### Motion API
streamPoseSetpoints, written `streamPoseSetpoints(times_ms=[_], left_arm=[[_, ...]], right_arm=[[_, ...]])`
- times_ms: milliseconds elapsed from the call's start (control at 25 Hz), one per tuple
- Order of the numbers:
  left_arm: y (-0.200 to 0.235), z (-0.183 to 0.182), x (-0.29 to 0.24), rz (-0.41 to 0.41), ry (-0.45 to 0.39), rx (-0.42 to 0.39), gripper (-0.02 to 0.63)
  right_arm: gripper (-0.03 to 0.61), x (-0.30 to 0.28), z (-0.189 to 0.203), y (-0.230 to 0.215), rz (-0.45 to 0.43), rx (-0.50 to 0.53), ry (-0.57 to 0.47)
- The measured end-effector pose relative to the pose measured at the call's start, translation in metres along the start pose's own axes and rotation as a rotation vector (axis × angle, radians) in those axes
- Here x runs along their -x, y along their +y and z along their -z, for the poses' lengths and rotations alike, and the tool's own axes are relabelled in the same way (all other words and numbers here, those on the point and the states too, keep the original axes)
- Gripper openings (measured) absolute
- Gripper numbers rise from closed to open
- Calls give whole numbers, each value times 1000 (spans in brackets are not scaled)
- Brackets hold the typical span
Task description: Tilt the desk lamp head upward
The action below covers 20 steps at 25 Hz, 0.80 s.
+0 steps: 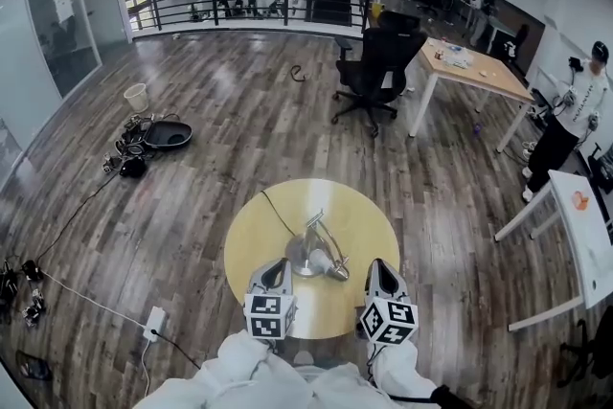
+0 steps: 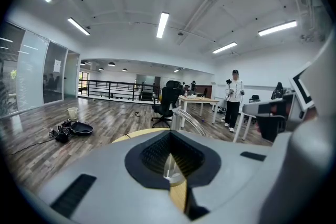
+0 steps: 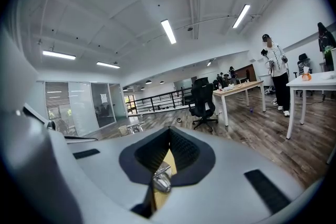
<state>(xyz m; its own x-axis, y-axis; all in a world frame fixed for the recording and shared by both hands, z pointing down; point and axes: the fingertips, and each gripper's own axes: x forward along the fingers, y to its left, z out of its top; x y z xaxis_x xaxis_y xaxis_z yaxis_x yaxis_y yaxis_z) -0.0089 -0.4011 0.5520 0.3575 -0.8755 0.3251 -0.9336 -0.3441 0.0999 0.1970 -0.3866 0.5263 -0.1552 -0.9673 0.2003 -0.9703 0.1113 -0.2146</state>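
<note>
A silver desk lamp [image 1: 316, 254] stands in the middle of a round yellow table [image 1: 259, 235]. Its head [image 1: 337, 271] hangs low toward the near right, and a black cord runs off the far side. My left gripper [image 1: 279, 265] hovers at the near edge, just left of the lamp base, jaws shut and empty. My right gripper [image 1: 376, 265] is shut and empty too, just right of the lamp head. In the left gripper view the lamp's arm [image 2: 191, 120] rises past the shut left gripper [image 2: 170, 138]. The right gripper view shows the lamp head [image 3: 161, 180] below the shut right gripper [image 3: 169, 134].
A black office chair [image 1: 375, 62] and a wooden desk [image 1: 474, 70] stand beyond the table. A white table [image 1: 584, 225] is at the right, with a person [image 1: 575, 110] near it. Cables and gear [image 1: 153, 137] and a power strip [image 1: 153, 321] lie on the floor at left.
</note>
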Motion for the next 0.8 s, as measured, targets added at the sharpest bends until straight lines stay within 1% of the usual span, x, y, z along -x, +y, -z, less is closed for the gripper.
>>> streamPoseSetpoints(times_ms=[120,200,280,440,560,600,680,720,760,800], left_arm=[[4,2,-15,11,1,-13,-2],[4,4,-22,44,7,-2,-2],[5,10,-28,66,30,6,-2],[11,16,-47,77,66,-23,-2],[6,16,-61,117,77,-53,-2],[4,18,-68,133,78,-76,-2],[2,25,-81,161,90,-140,10],[3,30,-89,176,105,-170,52],[4,33,-97,191,119,-195,67],[4,35,-104,208,127,-217,74]], right_arm=[[12,-14,-4,-6,4,-14,1],[12,-20,0,-7,-6,-37,2],[12,-25,9,-8,-10,-70,8],[12,-36,20,-12,3,-98,34],[12,-40,24,-14,-12,-84,45],[12,-41,26,-14,-35,-81,53],[14,-43,38,-10,-113,-64,87],[14,-43,46,-7,-156,-47,111],[21,-42,55,-5,-194,-27,138],[56,-41,65,-4,-226,-4,166]])
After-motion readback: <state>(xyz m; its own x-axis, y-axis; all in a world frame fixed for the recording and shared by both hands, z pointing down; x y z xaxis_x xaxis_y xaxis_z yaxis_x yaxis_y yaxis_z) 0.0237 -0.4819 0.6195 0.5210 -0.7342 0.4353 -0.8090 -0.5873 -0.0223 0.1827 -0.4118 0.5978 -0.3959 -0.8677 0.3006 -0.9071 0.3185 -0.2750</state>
